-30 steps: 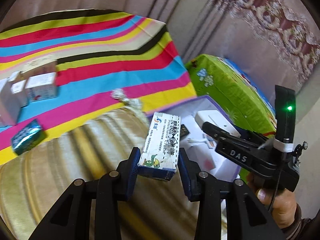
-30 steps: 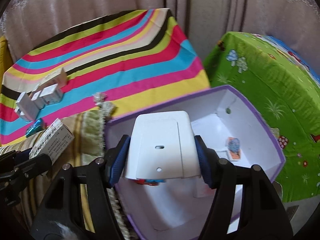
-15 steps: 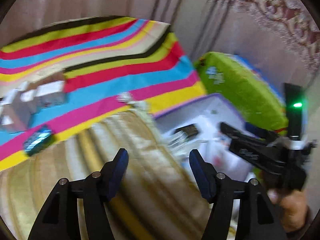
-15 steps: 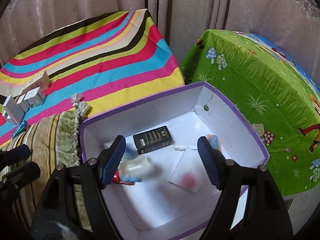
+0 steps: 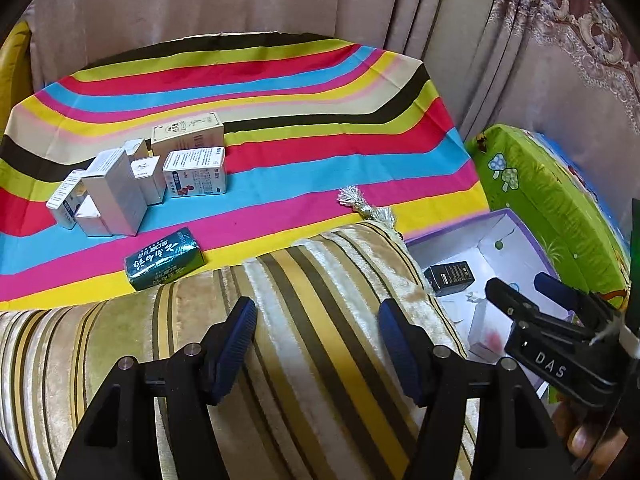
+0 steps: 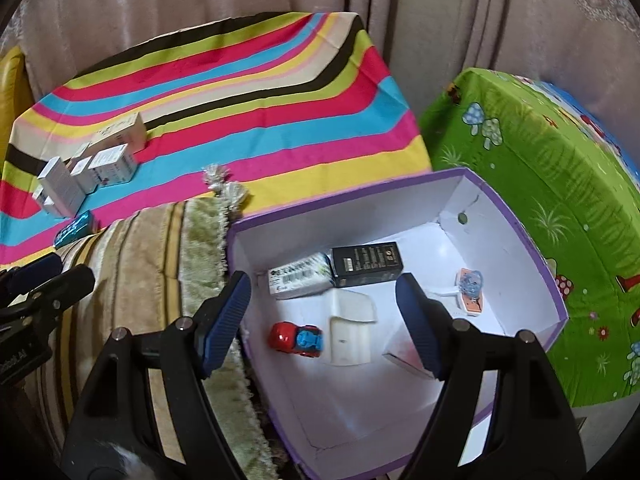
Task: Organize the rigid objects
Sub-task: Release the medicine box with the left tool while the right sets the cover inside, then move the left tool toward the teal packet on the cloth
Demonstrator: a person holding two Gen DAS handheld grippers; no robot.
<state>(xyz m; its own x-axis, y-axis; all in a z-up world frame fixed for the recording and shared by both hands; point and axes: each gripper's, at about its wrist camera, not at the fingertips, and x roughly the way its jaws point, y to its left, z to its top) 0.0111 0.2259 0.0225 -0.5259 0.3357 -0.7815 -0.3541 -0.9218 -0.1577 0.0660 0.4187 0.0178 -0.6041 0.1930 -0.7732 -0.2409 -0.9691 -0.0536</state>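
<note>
My left gripper (image 5: 316,344) is open and empty above a striped cushion (image 5: 304,320). My right gripper (image 6: 324,316) is open and empty above the purple-rimmed white box (image 6: 520,232). In the box lie a white medicine carton (image 6: 300,276), a black box (image 6: 366,262), a white plastic piece (image 6: 352,332), a red and blue toy car (image 6: 296,338) and a small orange card (image 6: 470,292). On the striped cloth stand several white cartons (image 5: 140,180) and a green packet (image 5: 164,258). The right gripper also shows in the left wrist view (image 5: 532,292).
A green patterned cushion (image 6: 540,168) lies right of the box. Curtains (image 5: 240,0) hang behind the striped cloth (image 5: 280,92). The cushion's tassel (image 5: 360,204) lies on the cloth near the box corner.
Both grippers have opened. The left let go of the white medicine carton and the right let go of the white plastic piece; both now lie in the box. The left gripper swung left.
</note>
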